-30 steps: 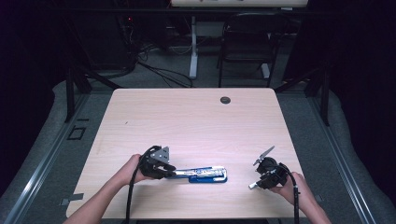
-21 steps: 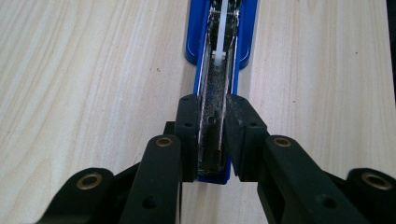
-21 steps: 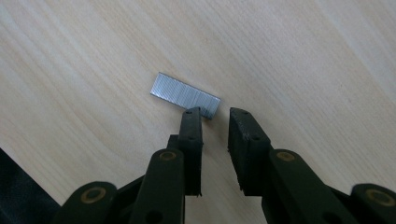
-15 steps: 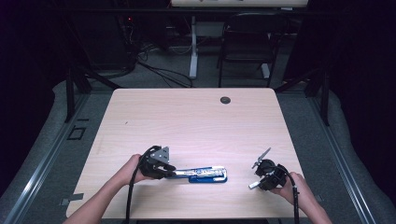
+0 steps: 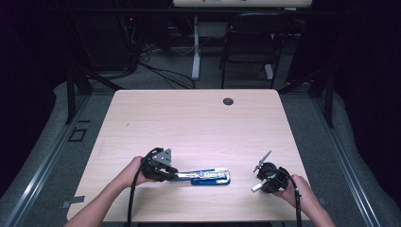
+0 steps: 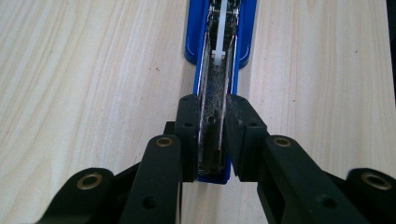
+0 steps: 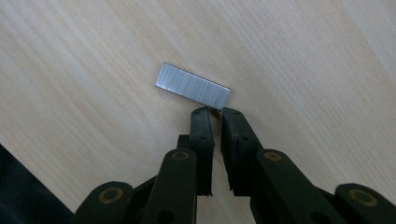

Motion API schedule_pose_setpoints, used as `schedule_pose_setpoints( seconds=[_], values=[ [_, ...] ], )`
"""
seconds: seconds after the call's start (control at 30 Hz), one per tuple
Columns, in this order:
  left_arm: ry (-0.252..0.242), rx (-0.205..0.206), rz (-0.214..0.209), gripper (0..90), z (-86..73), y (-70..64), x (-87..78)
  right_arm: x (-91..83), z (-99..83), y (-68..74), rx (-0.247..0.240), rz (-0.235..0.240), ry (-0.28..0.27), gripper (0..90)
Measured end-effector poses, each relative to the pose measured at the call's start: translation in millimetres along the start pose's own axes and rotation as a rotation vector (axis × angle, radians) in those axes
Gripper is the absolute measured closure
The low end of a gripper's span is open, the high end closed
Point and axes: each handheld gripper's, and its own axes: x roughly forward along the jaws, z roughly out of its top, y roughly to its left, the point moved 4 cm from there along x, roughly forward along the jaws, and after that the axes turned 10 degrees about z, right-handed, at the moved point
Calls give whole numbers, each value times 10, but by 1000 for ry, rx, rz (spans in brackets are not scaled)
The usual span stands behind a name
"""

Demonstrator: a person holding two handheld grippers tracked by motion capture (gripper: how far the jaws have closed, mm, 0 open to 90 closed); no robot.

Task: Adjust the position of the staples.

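Note:
A blue stapler lies flat and opened on the wooden table near the front edge. Its metal staple channel faces up. My left gripper is shut on the rear of that channel, one jaw on each side. To the right, my right gripper points up and to the left. A silver strip of staples sticks out beyond its jaw tips, which pinch the strip's near edge. In the high view the strip stands up thin above the table.
A black round grommet sits in the tabletop near the far edge. Beyond the table stand a dark chair and a white desk leg, with cables on the floor. Bare wood spans the table's middle and back.
My right gripper with the staple strip has drifted slightly left and toward the near edge. The left gripper and the stapler have stayed put.

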Motion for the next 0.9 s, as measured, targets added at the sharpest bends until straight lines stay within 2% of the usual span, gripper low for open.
schedule_pose_setpoints(
  seconds=[0.1, 0.5, 0.53, 0.57, 0.7, 0.83, 0.87, 0.9],
  values=[
    [12, 2, -14, 756, -5, 6, 2, 15, 36, -24, -5, -17, 0, 833],
    [15, 4, -13, 756, -1, 3, 4, 35, 130, -38, -18, -40, -15, 819],
    [9, 2, 7, 756, 0, 0, 11, 35, 148, -44, -23, -43, -17, 819],
    [14, 4, -13, 756, 0, 3, 5, 35, 148, -44, -23, -43, -17, 819],
    [12, 4, -12, 756, 4, 1, 5, 47, 185, -45, -26, -49, -28, 813],
    [11, 1, -13, 757, 8, -4, 3, 45, 218, -44, -35, -61, -20, 812],
    [1, -1, 2, 757, 10, -6, 11, 18, 219, -38, -29, -87, 11, 812],
    [0, 0, 1, 757, 11, -6, 10, 49, 236, -40, -38, -62, -26, 812]
  ],
)
